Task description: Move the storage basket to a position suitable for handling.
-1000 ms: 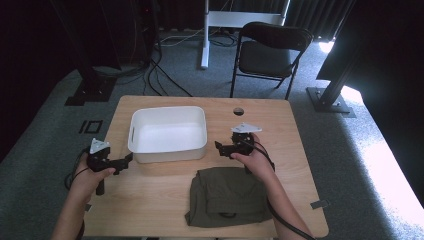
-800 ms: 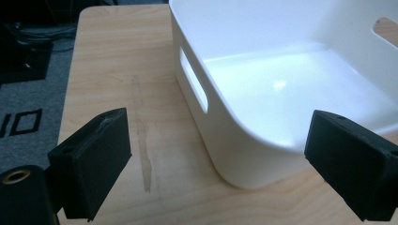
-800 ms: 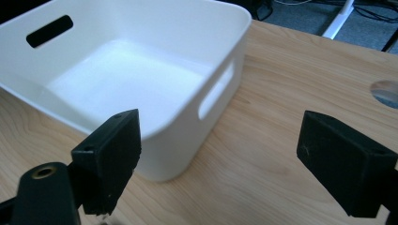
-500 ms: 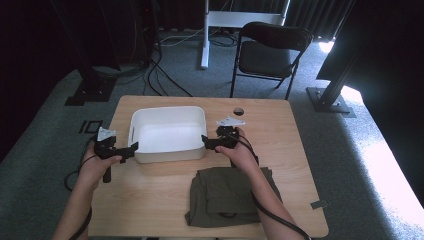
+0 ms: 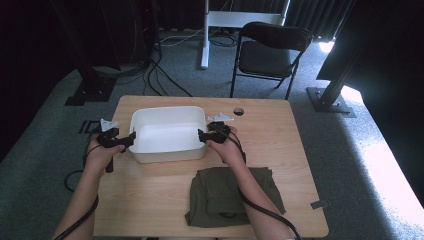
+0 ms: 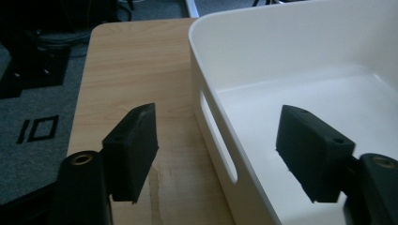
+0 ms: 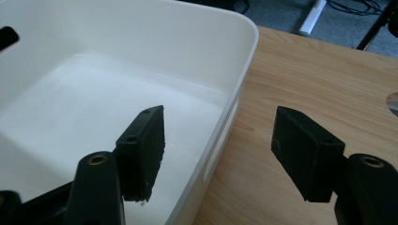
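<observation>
A white plastic tub stands empty at the middle back of the wooden table. My left gripper is at its left end, my right gripper at its right end. In the left gripper view the jaws of the left gripper straddle the tub's wall beside its handle slot, one inside and one outside. The right gripper straddles the opposite wall the same way. Both pairs of jaws have just been closing, with the wall between them, but the pads stand off it. A folded olive cloth lies in front.
A round cable hole sits in the table behind the right hand. A black folding chair stands beyond the far edge. Cables and stand feet lie on the carpet to the left and right.
Both hands have moved inward and forward to the tub's two ends. Their jaws, earlier beside the tub, now sit over its side walls and stand narrower.
</observation>
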